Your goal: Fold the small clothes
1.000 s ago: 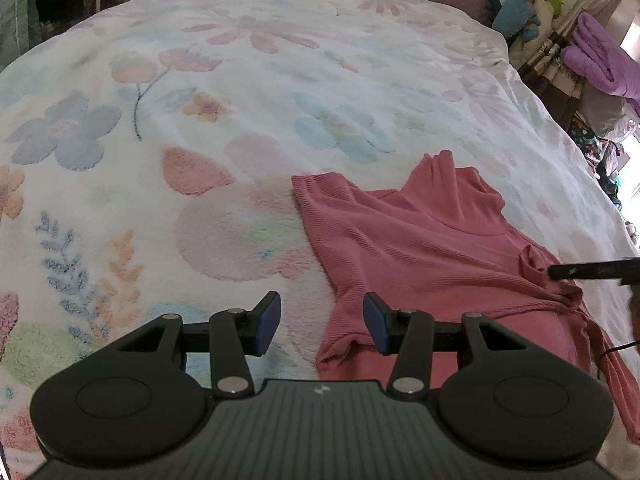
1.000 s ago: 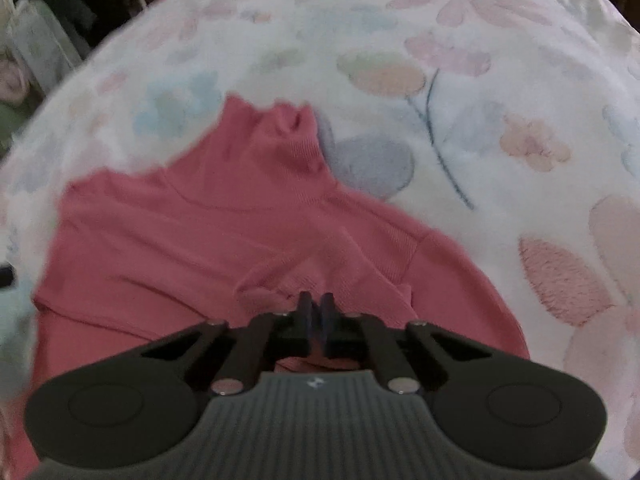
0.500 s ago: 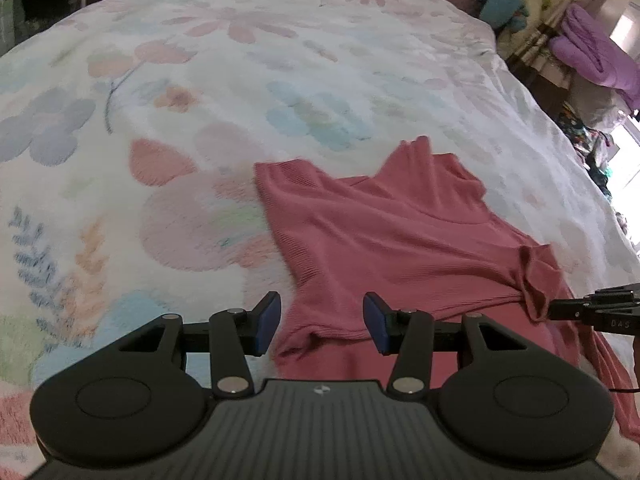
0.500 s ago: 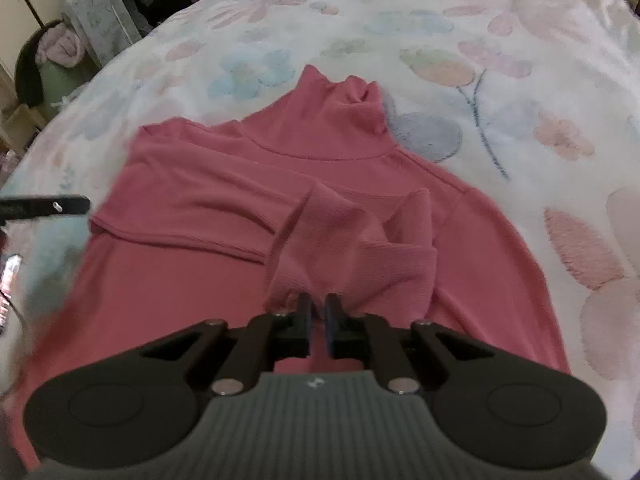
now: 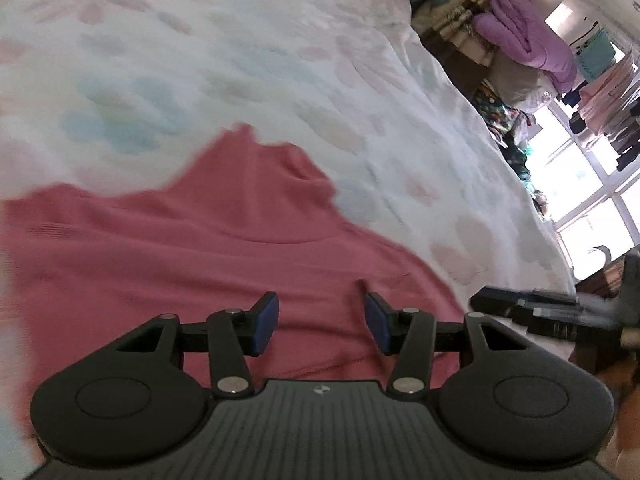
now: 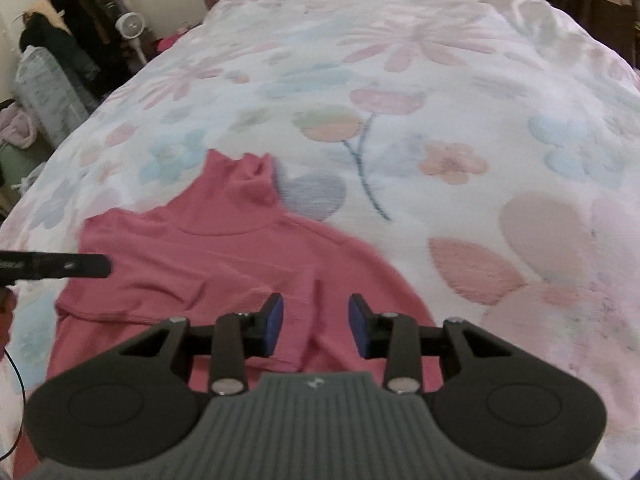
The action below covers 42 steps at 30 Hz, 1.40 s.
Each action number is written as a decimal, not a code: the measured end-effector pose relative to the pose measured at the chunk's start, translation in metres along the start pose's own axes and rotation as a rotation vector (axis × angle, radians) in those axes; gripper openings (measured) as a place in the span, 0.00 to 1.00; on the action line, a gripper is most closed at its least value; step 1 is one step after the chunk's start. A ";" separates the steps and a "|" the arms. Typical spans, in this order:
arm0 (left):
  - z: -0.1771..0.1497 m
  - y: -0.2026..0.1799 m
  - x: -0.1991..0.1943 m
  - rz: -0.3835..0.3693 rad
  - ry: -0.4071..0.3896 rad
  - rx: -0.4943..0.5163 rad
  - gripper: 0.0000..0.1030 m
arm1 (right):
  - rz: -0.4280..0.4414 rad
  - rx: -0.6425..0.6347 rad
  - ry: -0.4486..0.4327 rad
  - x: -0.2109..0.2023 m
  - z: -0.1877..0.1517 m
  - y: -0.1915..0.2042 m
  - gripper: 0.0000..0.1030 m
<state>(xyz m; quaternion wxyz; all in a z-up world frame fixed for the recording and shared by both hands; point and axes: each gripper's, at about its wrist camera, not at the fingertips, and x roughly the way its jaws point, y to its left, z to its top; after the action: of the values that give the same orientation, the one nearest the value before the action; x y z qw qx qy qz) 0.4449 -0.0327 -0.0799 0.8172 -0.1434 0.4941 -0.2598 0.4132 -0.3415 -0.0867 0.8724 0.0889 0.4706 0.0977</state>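
Observation:
A small pink ribbed turtleneck top (image 5: 192, 248) (image 6: 224, 256) lies flat on a floral bedspread (image 5: 280, 64) (image 6: 420, 92), collar pointing away. My left gripper (image 5: 321, 316) hovers open over the top's body with nothing between its blue pads. My right gripper (image 6: 316, 320) is above the folded-in sleeve; its jaws are opening, and a fold of the pink fabric lies below the gap, untouched by the pads. The right gripper's fingers (image 5: 520, 304) show at the right edge of the left wrist view. One left finger (image 6: 60, 266) reaches in from the left of the right wrist view.
The bed's right edge drops to a cluttered floor with purple bedding (image 5: 528, 40) and a bright window (image 5: 592, 200). On the other side stand dark clothes and a small fan (image 6: 130, 28) near the wall.
My right gripper let go of the pink sleeve, opened and pulled back a little. My left gripper swept right, from the top's left edge to over its body.

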 end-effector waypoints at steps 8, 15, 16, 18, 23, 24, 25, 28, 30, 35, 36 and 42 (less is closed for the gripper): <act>0.004 -0.009 0.082 -0.056 0.093 -0.142 0.26 | 0.024 0.050 -0.018 0.018 -0.013 -0.019 0.29; 0.005 -0.024 0.052 -0.130 0.011 -0.039 0.05 | 0.160 0.192 -0.020 0.044 0.008 -0.038 0.29; 0.007 -0.026 0.050 -0.125 0.010 -0.024 0.05 | 0.177 0.221 -0.006 0.051 0.011 -0.039 0.29; 0.008 -0.032 0.046 -0.121 0.007 0.011 0.04 | 0.193 0.267 0.033 0.070 0.014 -0.040 0.27; 0.017 -0.035 0.020 -0.122 -0.046 0.082 0.03 | 0.199 0.338 -0.024 0.072 0.011 -0.045 0.00; 0.017 -0.031 0.020 -0.079 -0.034 0.095 0.01 | 0.192 0.353 -0.048 0.068 0.011 -0.048 0.00; 0.018 -0.025 0.024 -0.035 -0.019 0.090 0.01 | 0.185 0.369 -0.061 0.066 0.011 -0.050 0.00; 0.018 -0.001 0.042 0.018 0.042 -0.007 0.10 | 0.179 0.360 -0.040 0.073 0.014 -0.046 0.02; 0.014 0.007 0.043 0.052 0.018 -0.050 0.17 | 0.177 0.357 -0.040 0.075 0.013 -0.044 0.06; 0.006 0.007 0.035 -0.087 0.013 -0.154 0.42 | 0.100 0.300 -0.099 0.053 0.005 -0.046 0.30; 0.004 0.004 0.036 -0.107 0.017 -0.166 0.44 | 0.096 0.298 -0.105 0.048 0.002 -0.046 0.30; -0.010 -0.020 0.059 -0.090 0.103 -0.132 0.45 | 0.084 0.277 -0.114 0.020 -0.026 -0.040 0.24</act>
<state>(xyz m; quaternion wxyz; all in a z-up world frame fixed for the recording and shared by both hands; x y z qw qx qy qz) 0.4523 -0.0827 -0.1183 0.7669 -0.2057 0.5446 -0.2703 0.4054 -0.3739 -0.1270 0.8723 0.2335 0.4251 0.0628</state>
